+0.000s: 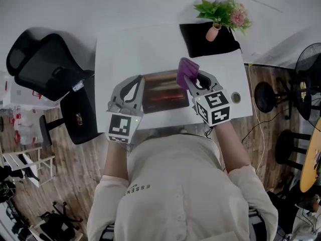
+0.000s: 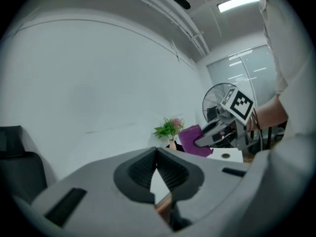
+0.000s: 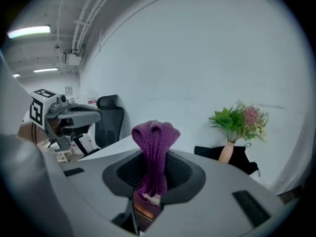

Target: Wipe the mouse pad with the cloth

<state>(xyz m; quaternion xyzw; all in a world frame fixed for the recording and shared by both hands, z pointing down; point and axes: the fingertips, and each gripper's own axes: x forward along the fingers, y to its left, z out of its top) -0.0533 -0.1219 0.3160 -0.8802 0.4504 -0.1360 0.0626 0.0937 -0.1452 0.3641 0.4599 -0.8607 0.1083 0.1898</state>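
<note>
The right gripper (image 3: 154,171) is closed on the purple cloth (image 3: 155,143), which stands up in a fold between its jaws. It holds the cloth over the right edge of the mouse pad (image 1: 164,92), which lies on the white table (image 1: 145,46). The left gripper (image 2: 157,153) has its jaw tips together, with nothing visible between them, at the pad's left edge.
</note>
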